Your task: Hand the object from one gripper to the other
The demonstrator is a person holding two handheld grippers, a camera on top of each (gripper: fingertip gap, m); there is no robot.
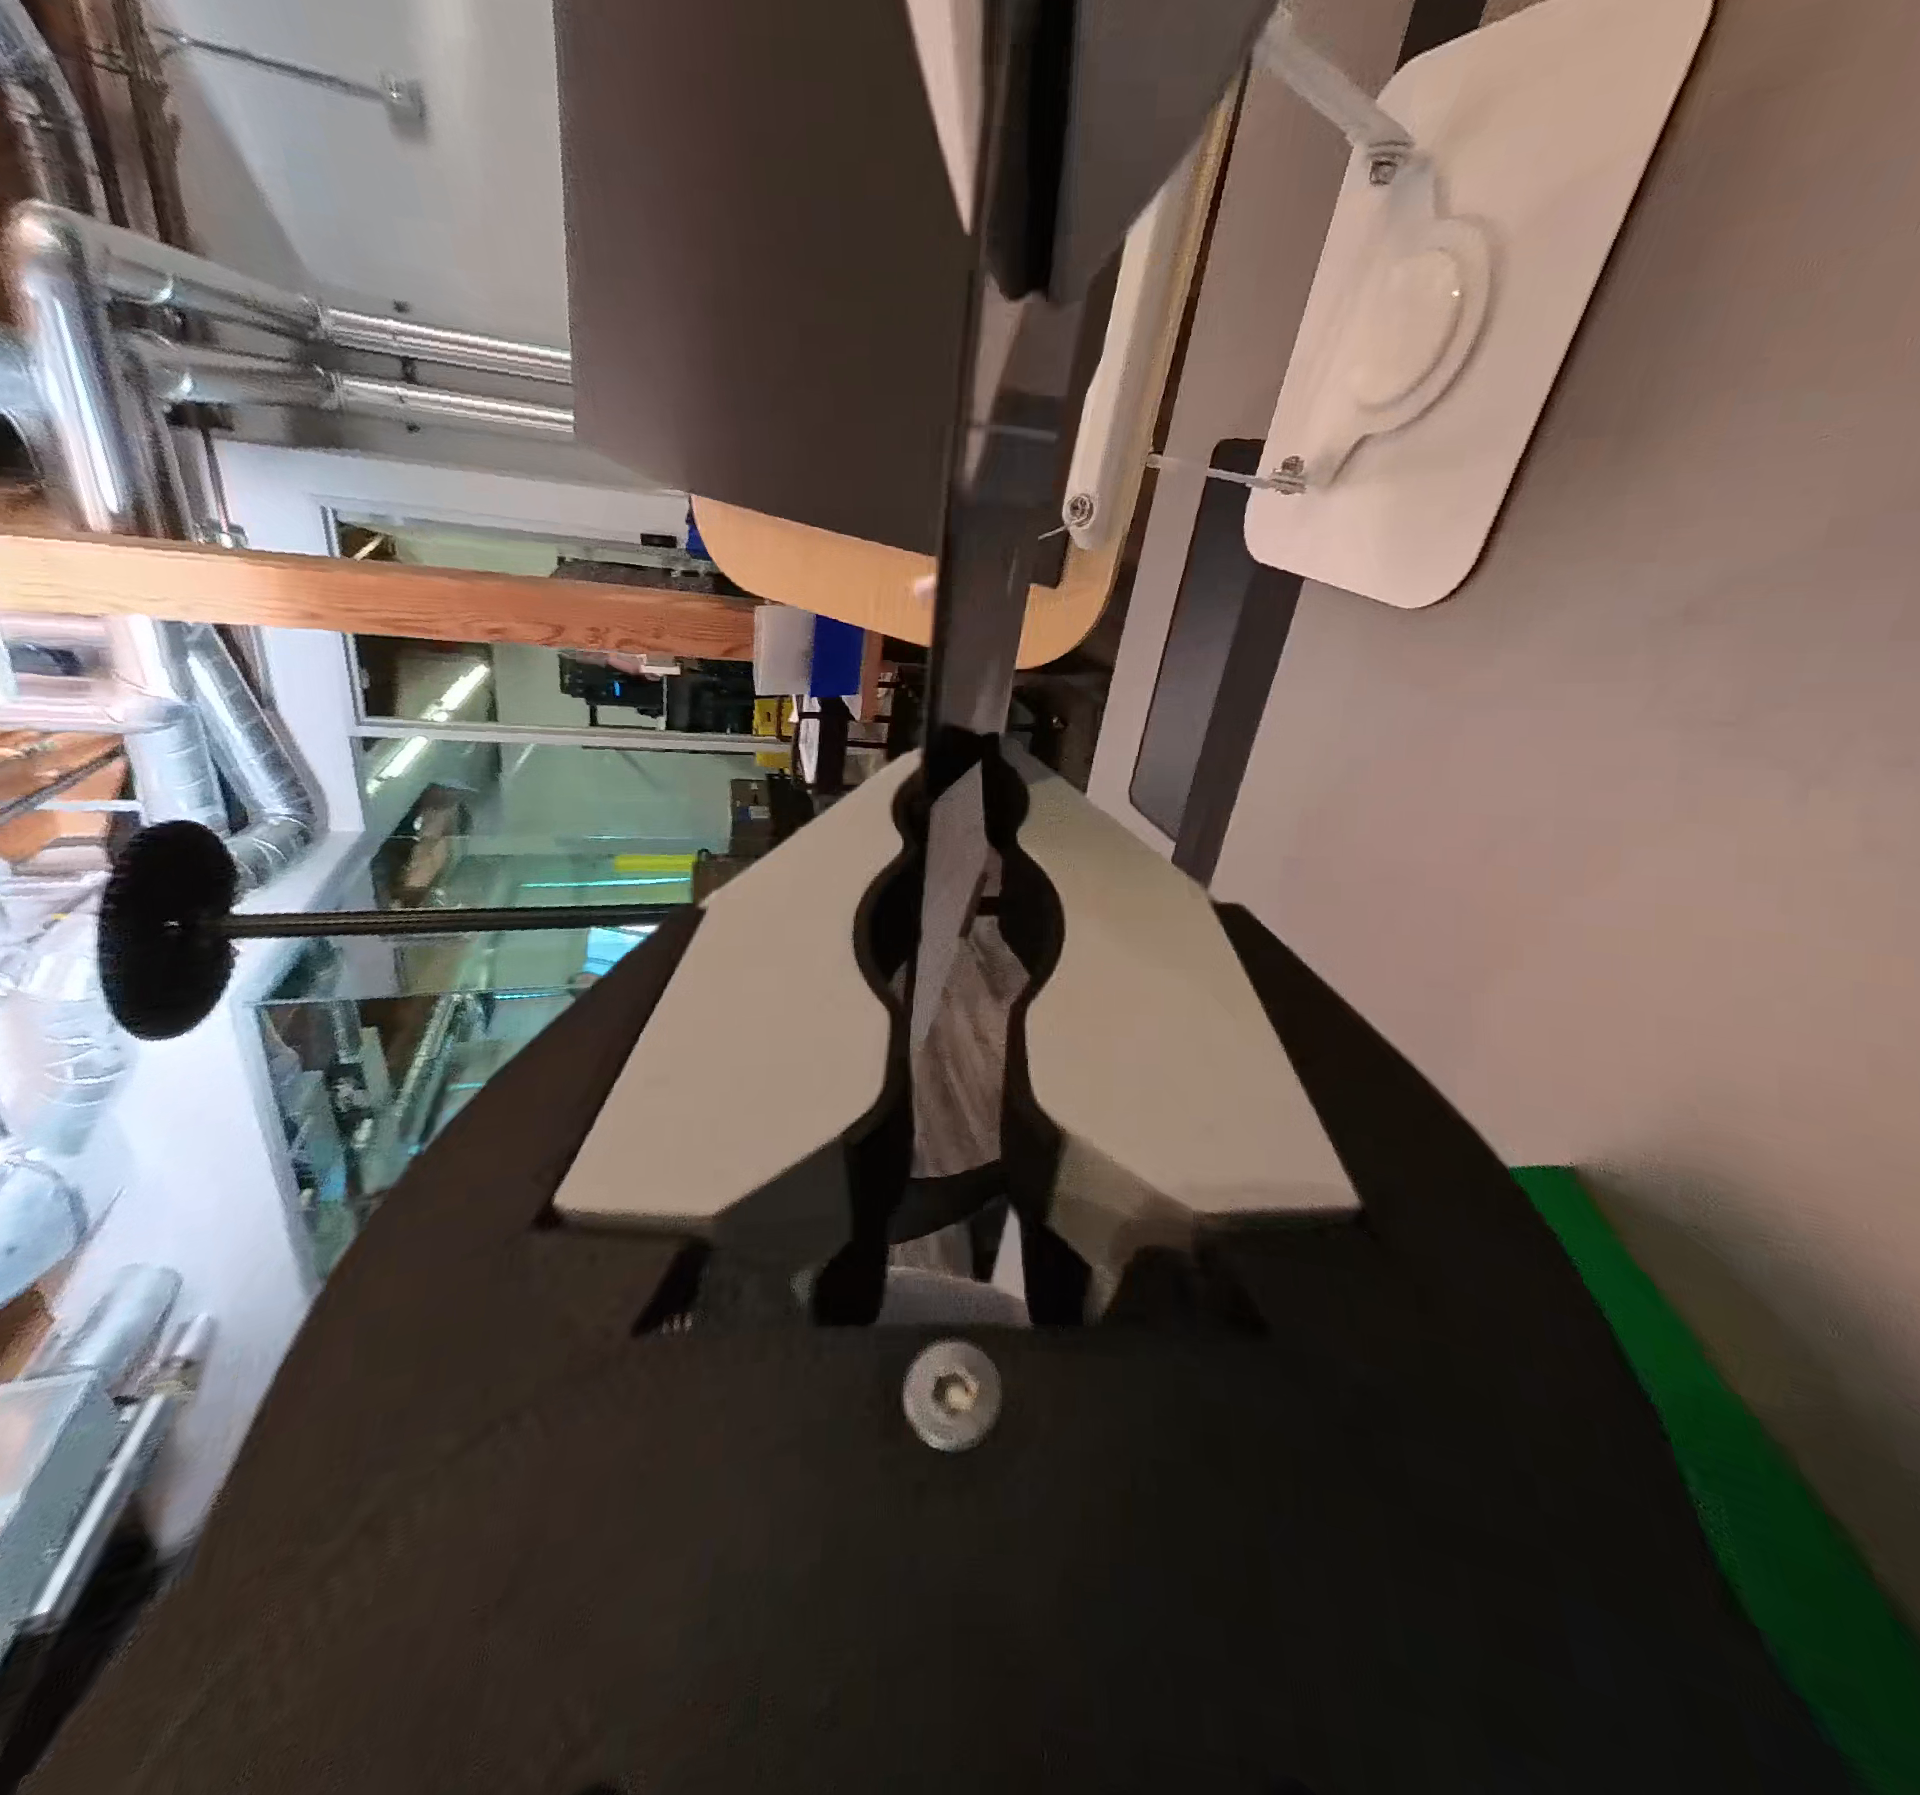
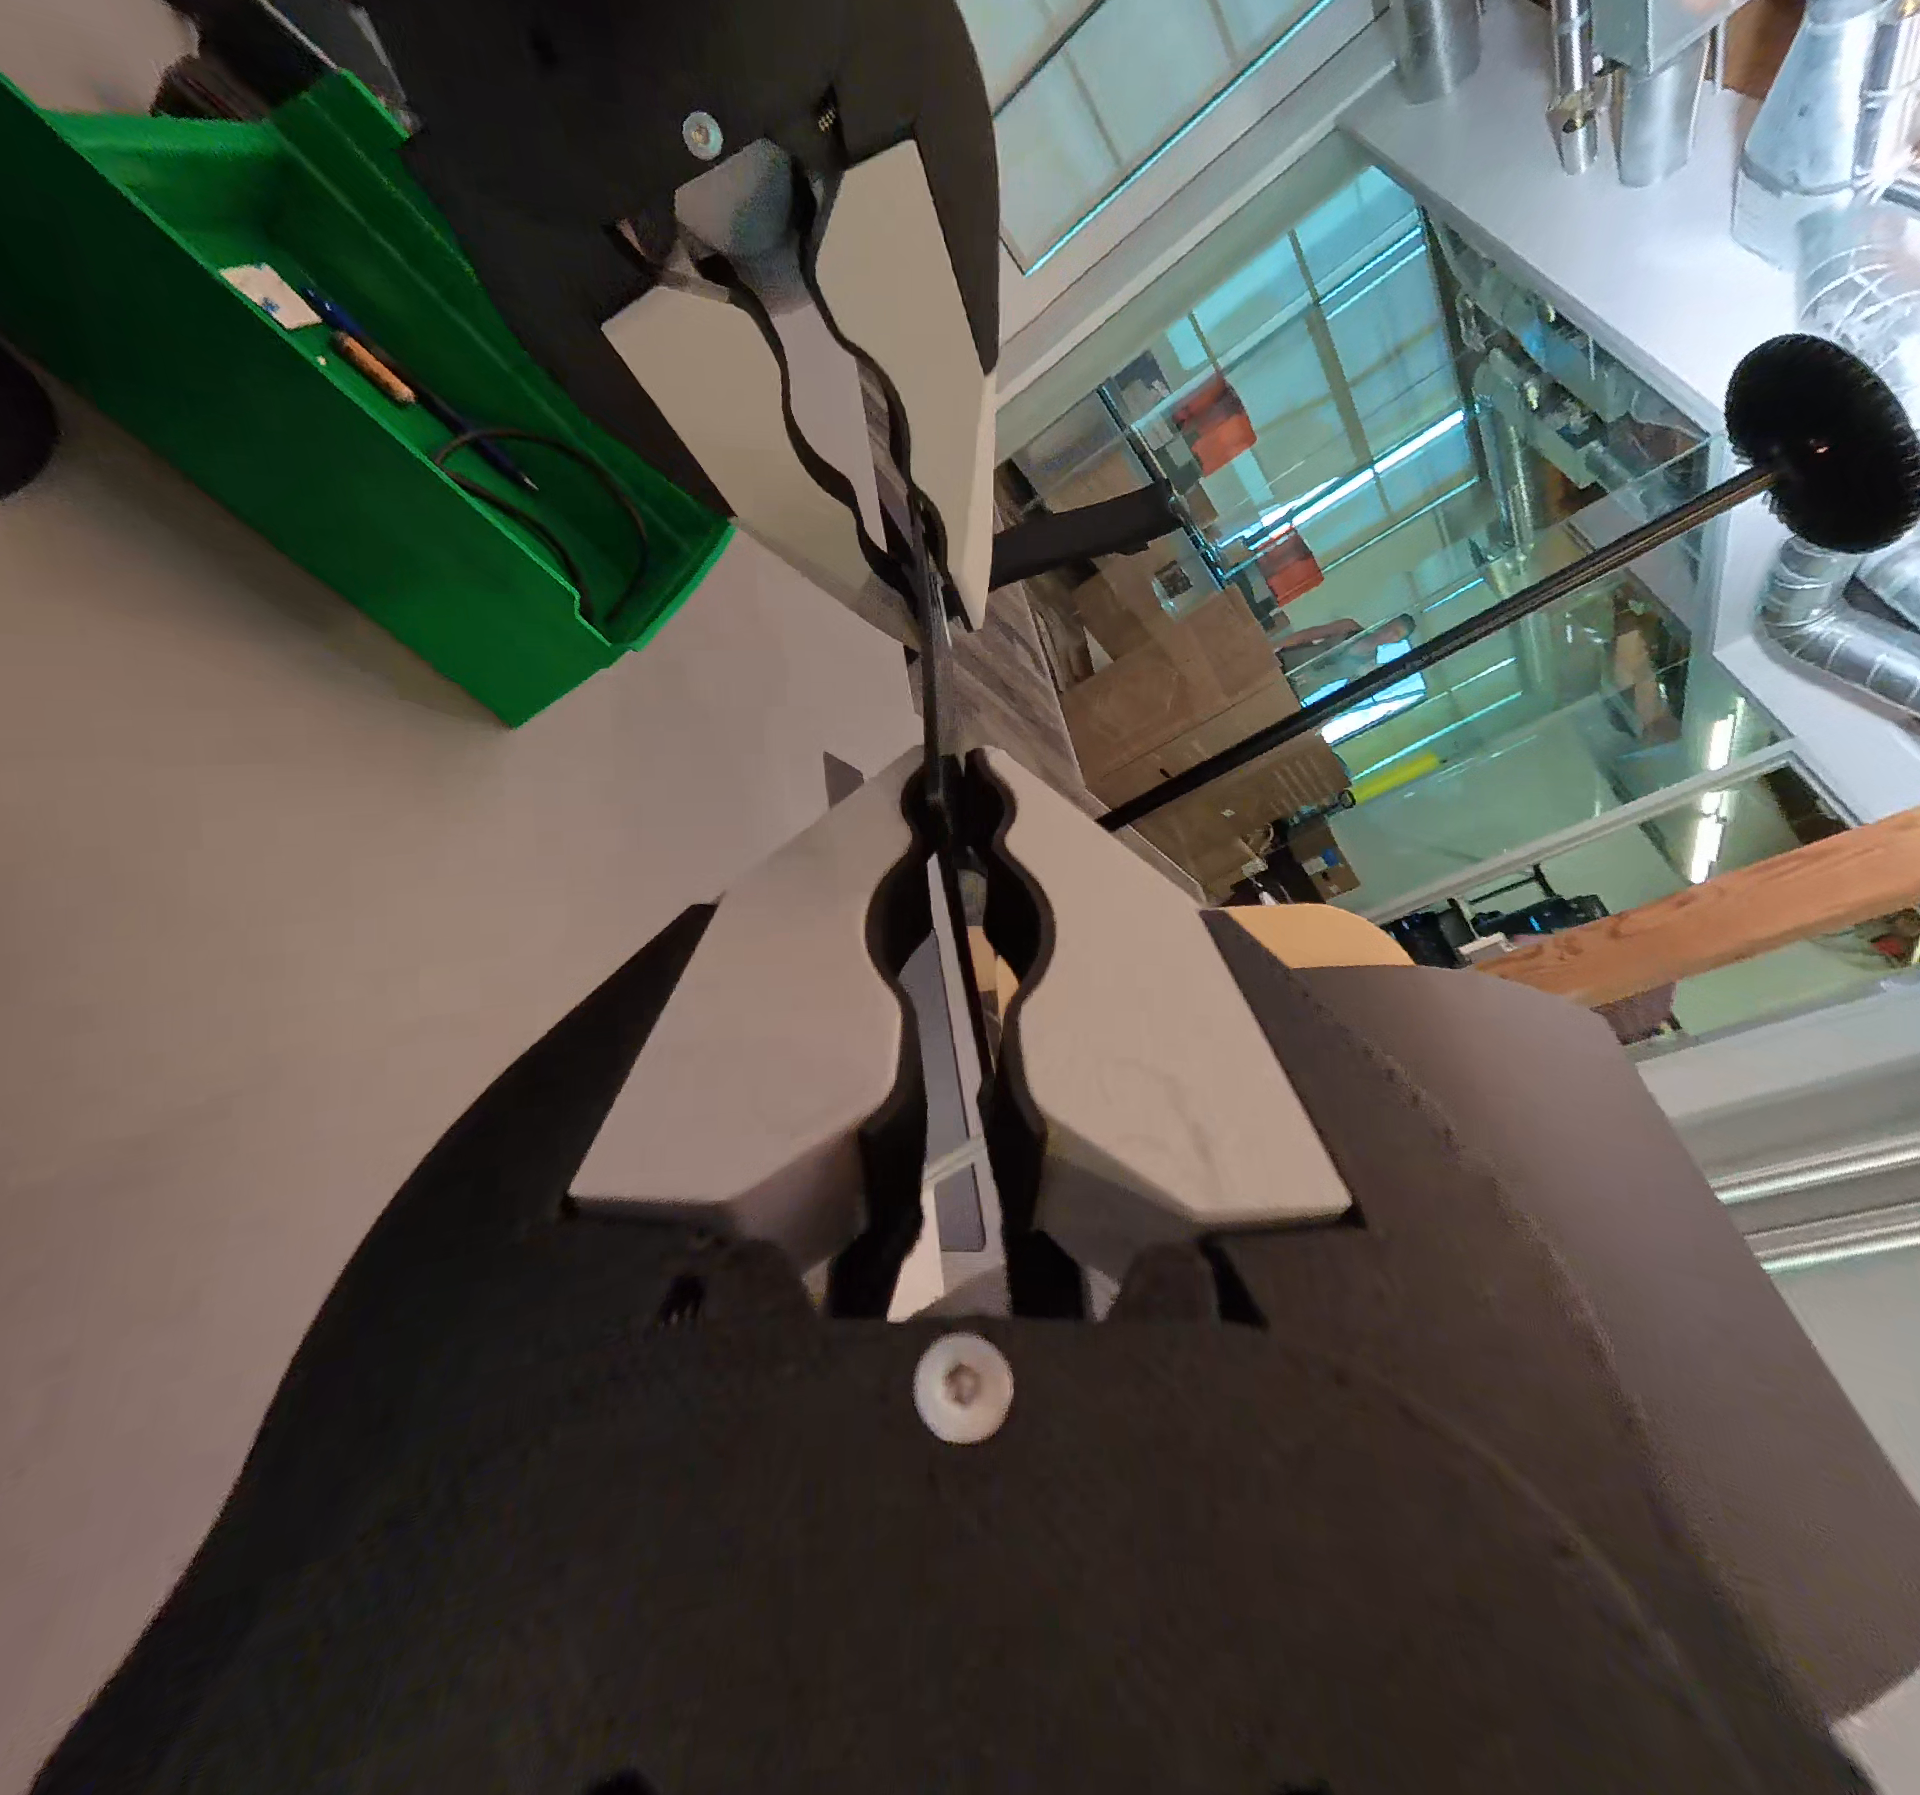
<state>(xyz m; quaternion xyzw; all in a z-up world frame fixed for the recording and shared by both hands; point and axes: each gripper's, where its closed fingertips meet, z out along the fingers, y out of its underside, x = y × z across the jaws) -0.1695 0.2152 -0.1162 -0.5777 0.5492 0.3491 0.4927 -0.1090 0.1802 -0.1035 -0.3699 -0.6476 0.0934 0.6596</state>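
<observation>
The object is a thin, flat black strip (image 1: 971, 623), seen edge-on and spanning the gap between the two grippers. My left gripper (image 1: 961, 769) is shut on one end of it, with the white fingertips pinching it. My right gripper (image 2: 940, 771) is shut on the other end of the strip (image 2: 938, 680). In the right wrist view the left gripper (image 2: 925, 592) comes in from the top, tips closed on the strip. In the left wrist view the right gripper (image 1: 997, 187) fills the top, blurred. Both grippers face each other tip to tip above the grey table (image 2: 260, 862).
A green bin (image 2: 312, 374) holding a pen and a black cable stands on the table behind the left gripper. White flat plates (image 1: 1475, 291) lie on the table. A black round disc on a thin rod (image 2: 1829, 446) sticks out off the table edge. About 7 cm separates my left fingertips from my right.
</observation>
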